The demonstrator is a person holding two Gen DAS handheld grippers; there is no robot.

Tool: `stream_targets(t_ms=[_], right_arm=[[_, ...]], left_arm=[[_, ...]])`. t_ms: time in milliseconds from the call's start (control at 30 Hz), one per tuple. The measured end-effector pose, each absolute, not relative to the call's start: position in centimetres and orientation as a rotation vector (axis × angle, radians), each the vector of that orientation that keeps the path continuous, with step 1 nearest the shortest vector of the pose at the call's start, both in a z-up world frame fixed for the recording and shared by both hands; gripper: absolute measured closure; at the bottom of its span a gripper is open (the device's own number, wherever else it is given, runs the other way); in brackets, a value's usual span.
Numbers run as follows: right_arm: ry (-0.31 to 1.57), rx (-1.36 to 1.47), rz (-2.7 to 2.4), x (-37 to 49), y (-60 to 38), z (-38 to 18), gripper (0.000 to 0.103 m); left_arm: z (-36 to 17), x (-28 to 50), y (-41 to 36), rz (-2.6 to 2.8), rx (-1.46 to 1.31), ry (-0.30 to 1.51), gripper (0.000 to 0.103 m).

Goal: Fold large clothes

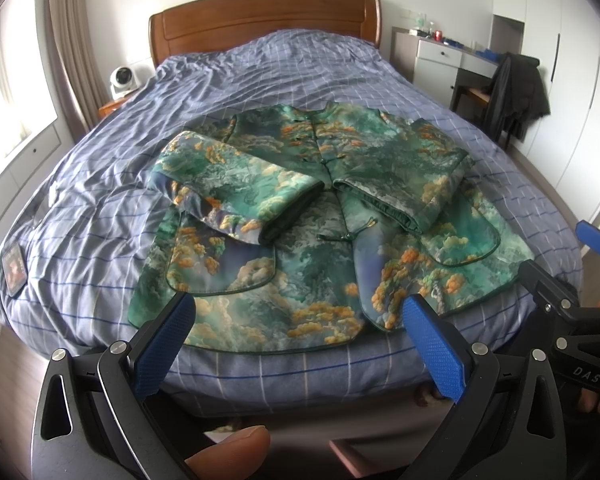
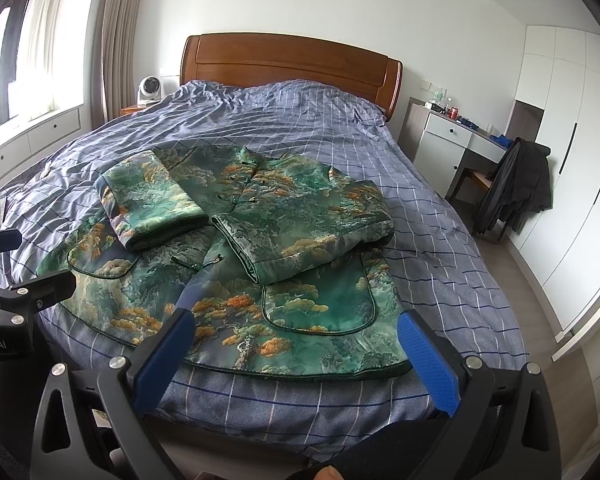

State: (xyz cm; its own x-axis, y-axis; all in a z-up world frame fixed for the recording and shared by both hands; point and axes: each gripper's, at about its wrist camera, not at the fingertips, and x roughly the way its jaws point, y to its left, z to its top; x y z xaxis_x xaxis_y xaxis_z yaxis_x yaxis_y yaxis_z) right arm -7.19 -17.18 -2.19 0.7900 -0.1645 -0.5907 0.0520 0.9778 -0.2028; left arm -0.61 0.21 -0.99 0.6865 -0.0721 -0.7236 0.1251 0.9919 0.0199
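A green jacket (image 1: 300, 216) with orange and white cloud print lies front up on the bed, hem toward me. Both sleeves are folded in across its chest. It also shows in the right wrist view (image 2: 251, 256). My left gripper (image 1: 295, 320) is open and empty, hovering just short of the jacket's hem at the foot of the bed. My right gripper (image 2: 295, 336) is open and empty, above the hem's right part. The right gripper also appears at the right edge of the left wrist view (image 1: 560, 264).
The bed (image 1: 259, 68) has a blue checked cover and a wooden headboard (image 1: 267, 16). A phone (image 1: 13, 268) lies at the bed's left edge. A desk (image 2: 460, 136) and a chair with a dark coat (image 2: 520, 184) stand to the right. A white fan (image 2: 149, 88) is on the nightstand.
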Motion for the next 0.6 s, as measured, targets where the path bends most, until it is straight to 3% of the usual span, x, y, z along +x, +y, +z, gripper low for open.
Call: stream_targets(t_ms=[600], right_arm=[[0.657, -0.181, -0.117, -7.09, -17.12, -2.38, 0.0]], left_arm=[[-1.51, -0.75, 0.38, -0.11, 0.071, 0.807, 0.0]])
